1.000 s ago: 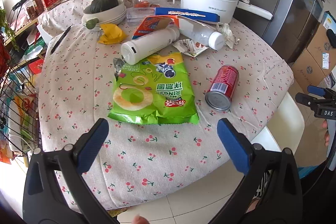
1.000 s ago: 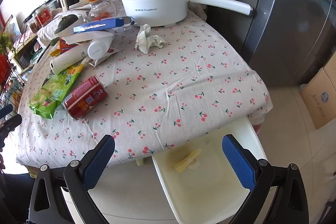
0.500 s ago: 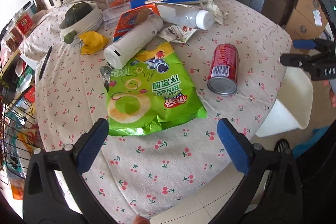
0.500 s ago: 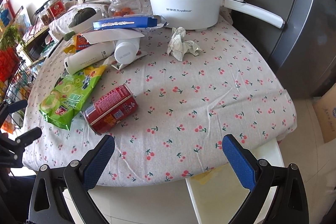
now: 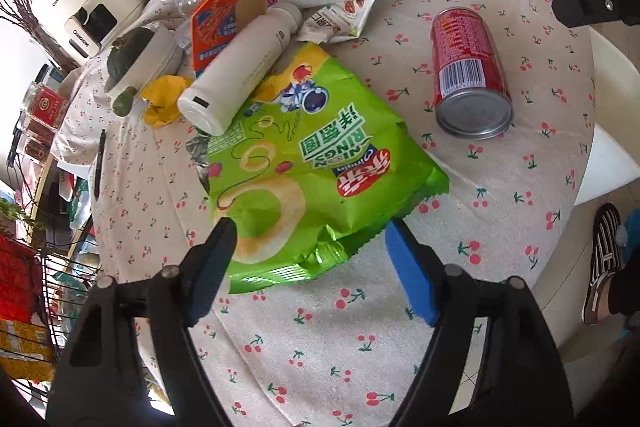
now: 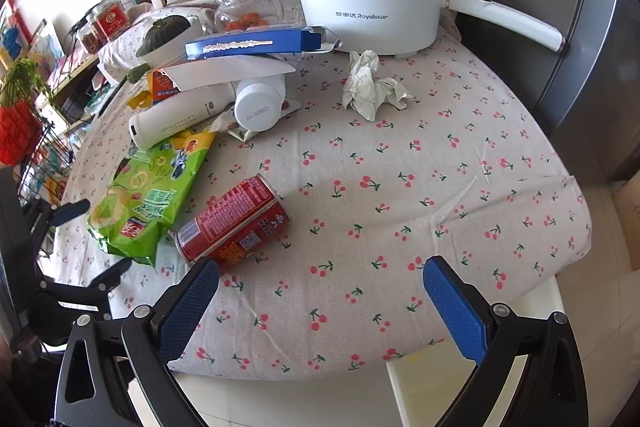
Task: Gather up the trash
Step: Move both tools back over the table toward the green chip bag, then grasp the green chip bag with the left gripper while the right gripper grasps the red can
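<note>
The left gripper point(image 5: 310, 259) is closing its fingers around the green snack bag point(image 5: 316, 163) at the table's point(image 6: 400, 155) near edge — pads not yet pinching — so next comes a firm pinch and lift, while the right gripper point(image 6: 320, 301) hangs spread and empty.

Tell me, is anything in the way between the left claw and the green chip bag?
Nothing visible is. The left claw is closing with the near end of the chip bag already between its fingers. The white bottle lies on the bag's far end, away from the claw.
</note>
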Demonstrator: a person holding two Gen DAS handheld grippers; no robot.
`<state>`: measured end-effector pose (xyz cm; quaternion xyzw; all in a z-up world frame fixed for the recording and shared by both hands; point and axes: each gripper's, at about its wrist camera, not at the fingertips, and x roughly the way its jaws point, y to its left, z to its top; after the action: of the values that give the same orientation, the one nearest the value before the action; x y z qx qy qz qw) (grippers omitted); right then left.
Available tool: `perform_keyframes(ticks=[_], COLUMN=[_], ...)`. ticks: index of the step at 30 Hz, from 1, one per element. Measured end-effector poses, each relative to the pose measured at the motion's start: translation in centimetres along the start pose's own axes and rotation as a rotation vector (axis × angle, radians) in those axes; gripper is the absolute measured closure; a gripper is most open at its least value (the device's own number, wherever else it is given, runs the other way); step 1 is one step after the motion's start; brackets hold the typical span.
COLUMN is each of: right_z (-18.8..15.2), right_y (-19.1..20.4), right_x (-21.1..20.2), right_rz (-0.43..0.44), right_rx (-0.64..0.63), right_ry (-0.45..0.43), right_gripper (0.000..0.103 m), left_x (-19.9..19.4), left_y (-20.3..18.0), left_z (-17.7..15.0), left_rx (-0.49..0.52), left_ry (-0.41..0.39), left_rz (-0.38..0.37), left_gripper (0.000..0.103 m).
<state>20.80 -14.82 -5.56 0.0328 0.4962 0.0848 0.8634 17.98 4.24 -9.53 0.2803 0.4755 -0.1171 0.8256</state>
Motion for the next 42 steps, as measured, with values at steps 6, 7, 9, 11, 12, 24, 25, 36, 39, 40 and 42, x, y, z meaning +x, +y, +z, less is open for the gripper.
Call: perform_keyframes(ticks=[6,7,9,11,12,24,25,36,39,40,42], right_z=[1.2,1.3,1.5,1.6,1.6,2.3,2.3,2.4,2.4,2.4,2.2], right_y=[0.7,0.9,1.5,2.1,2.4,4.6,4.7,5.0,4.8,4.5,3.7], right_x=[2.0,2.6,3.7,4.6,5.1,8.1,8.4,9.5,9.5,9.3,8.9], right_rz=[0.069,0.079,0.099,0.121,0.128,0.152,0.15,0.127,0.122,0.115,0.114], right_rx=[0.089,0.097,0.113,0.129,0.136,0.17,0.174,0.213,0.242,0.243,0.239], right_ry=[0.004,0.017,0.051,0.08,0.09,0.153,0.162,0.189,0.176,0.173,0.171], right_gripper=[0.0,0.0,0.0,0.0,0.0,0.0,0.0,0.0,0.009,0.012,0.03], left_x=[0.6,0.6,0.5,0.2,0.0,0.6,1.3,6.4,6.4,6.2,5.8], left_y=[0.3,0.6,1.2,1.6,1.6,11.0,11.6,11.3,11.0,10.9,10.7], left_z=[0.8,0.9,0.8,0.8,0.7,-3.2,-3.6,-3.9,-3.3,-3.2,-2.8], left_rx=[-0.066,-0.088,-0.133,-0.157,-0.152,-0.742,-0.792,-1.03,-1.04,-1.034,-1.01], left_ry=[0.013,0.013,0.014,0.022,0.032,0.033,0.047,0.054,0.031,0.028,0.021], left_rz=[-0.068,-0.072,-0.102,-0.154,-0.188,-0.388,-0.4,-0.621,-0.63,-0.637,-0.615], left_gripper=[0.1,0.1,0.1,0.1,0.088,0.014,0.014,0.053,0.078,0.08,0.082])
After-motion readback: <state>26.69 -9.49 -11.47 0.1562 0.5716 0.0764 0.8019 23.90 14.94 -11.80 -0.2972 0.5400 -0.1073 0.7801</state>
